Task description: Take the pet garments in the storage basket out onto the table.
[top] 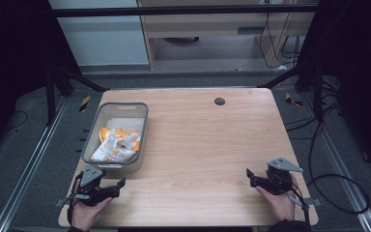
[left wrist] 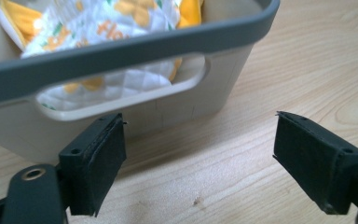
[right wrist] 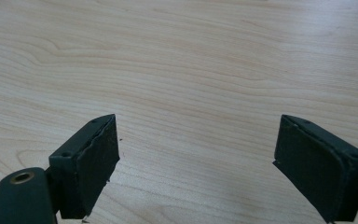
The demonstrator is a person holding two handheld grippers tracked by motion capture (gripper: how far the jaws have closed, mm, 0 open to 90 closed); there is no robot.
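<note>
Near the desk's [top: 207,145] front-left corner, the left hand-held gripper [top: 107,189], jaws apart like the right hand-held gripper's [top: 260,180], could shove the bin [top: 140,137] if advanced carelessly.

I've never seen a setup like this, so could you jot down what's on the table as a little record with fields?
surface: wooden table
container: grey plastic bin, at the table's left
contents: orange and white quilted cloth, crumpled inside the bin
left gripper: open, empty, just in front of the bin
right gripper: open, empty, over bare wood at the near right
table fitting: dark round cap near the far edge
</note>
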